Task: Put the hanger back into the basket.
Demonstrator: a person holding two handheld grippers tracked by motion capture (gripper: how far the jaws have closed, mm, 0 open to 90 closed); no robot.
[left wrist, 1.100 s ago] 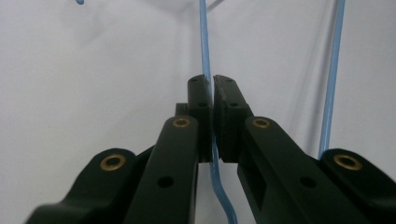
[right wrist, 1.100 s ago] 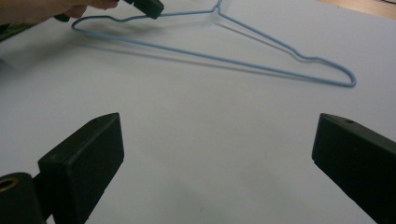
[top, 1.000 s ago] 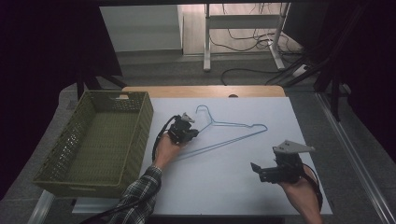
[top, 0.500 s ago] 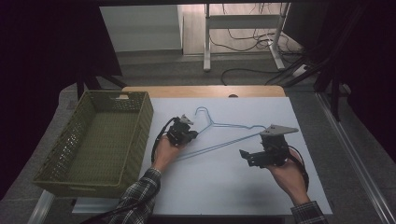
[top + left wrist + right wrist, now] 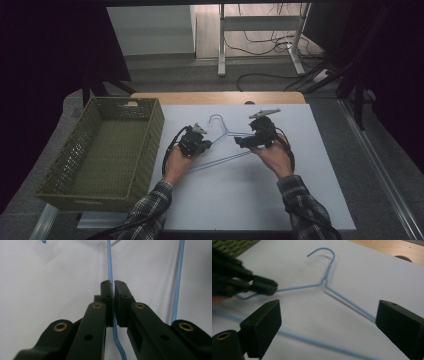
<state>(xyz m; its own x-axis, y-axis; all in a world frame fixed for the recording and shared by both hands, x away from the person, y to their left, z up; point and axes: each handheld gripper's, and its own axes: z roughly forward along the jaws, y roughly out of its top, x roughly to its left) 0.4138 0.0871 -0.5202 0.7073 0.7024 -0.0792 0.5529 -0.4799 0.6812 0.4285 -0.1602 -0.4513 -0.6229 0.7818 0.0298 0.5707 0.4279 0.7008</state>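
Between basket (image 5: 107, 150) and right gripper (image 5: 243, 141), clamped hanger (image 5: 223, 134)

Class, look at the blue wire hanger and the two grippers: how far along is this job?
Done: the left gripper is shut on one shoulder of the blue wire hanger. In hand: the right gripper, jaws wide and just closing a little, straddles the other shoulder without pressing it. Left: probably gripping that side and moving the hanger, maybe into the green basket.

Blue hanger (image 5: 325, 280) — green basket (image 5: 107, 150) — plaid sleeves (image 5: 305, 202).
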